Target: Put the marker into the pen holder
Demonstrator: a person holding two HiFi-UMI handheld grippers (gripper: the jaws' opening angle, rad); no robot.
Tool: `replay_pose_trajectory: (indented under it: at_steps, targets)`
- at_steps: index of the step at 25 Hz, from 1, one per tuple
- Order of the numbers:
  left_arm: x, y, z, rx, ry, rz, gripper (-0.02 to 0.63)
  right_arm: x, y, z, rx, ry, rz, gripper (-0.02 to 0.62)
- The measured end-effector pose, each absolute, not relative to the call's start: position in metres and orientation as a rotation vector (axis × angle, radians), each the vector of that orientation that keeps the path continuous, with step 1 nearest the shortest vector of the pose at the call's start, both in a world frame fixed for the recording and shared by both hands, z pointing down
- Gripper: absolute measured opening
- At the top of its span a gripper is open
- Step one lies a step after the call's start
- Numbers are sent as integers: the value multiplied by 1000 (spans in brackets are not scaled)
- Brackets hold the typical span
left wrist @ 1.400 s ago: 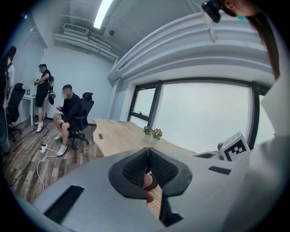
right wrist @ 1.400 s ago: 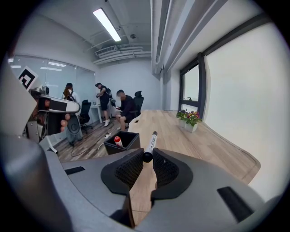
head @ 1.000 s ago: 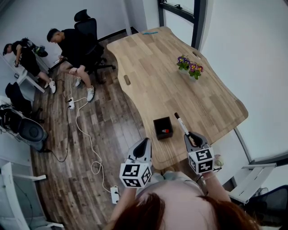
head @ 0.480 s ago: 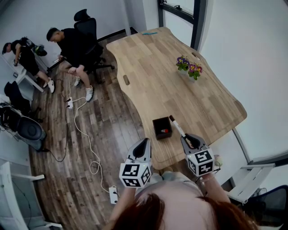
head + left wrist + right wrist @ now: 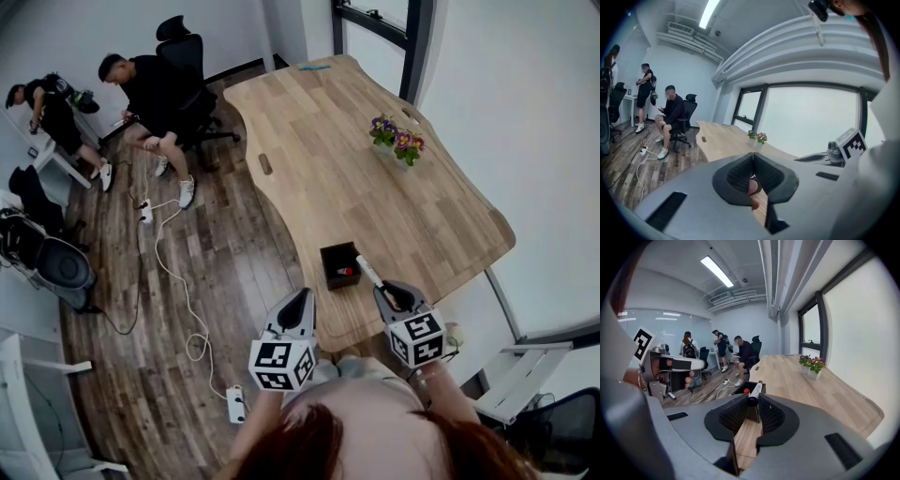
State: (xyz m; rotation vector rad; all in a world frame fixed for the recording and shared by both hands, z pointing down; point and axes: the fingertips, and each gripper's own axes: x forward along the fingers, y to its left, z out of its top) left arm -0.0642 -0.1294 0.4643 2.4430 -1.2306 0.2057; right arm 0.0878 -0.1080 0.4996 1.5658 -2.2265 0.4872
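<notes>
Marker [image 5: 367, 269], white-barrelled with a dark end, is pinched by that dark end in the right gripper [image 5: 388, 292], low over the near edge of the wooden table [image 5: 375, 178]. In the right gripper view the two jaws press on either side of the marker [image 5: 753, 392], which points forward and away from the person.

To the left, the left gripper [image 5: 300, 302] hangs off the table edge above the wood floor. Its jaws are pressed together at the tips, with nothing pinched between them.

Just beyond the marker's tip stands the pen holder [image 5: 326, 254], a small black open-topped box near the table's front edge. A red-capped item [image 5: 345, 272] already lies inside it. The marker's far tip reaches the holder's right-hand rim; whether it has dipped inside cannot be told.

Farther along the table sits a small pot of flowers [image 5: 397, 139]. Past the table's far corner, people sit and stand by office chairs.

The step in hand appears to be the delivery, with the insertion not yet done. The next move likely calls for centring the tip over the opening, tilting the marker downward, lowering it in, then spreading the right jaws.
</notes>
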Motion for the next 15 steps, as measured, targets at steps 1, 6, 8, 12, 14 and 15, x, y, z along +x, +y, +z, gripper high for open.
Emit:
replay_pose_trajectory:
  at_steps: [1, 6, 8, 12, 14, 15]
  targets:
    - [-65, -129, 465, 2441, -1232, 206, 2, 87, -108, 500, 1564, -2227, 490, 60]
    - [-68, -130, 468, 2432, -1235, 207, 2, 86, -109, 503, 1562, -2227, 509, 60]
    - [-68, -130, 469, 2427, -1238, 209, 2, 86, -109, 504, 1562, -2231, 520, 61]
    - [-71, -130, 470, 2419, -1243, 211, 2, 85, -111, 506, 1560, -2234, 524, 61]
    - [-71, -130, 471, 2416, -1246, 211, 2, 84, -113, 506, 1560, -2237, 524, 61]
    - [-72, -131, 471, 2415, -1247, 211, 2, 84, -114, 505, 1560, -2239, 522, 61]
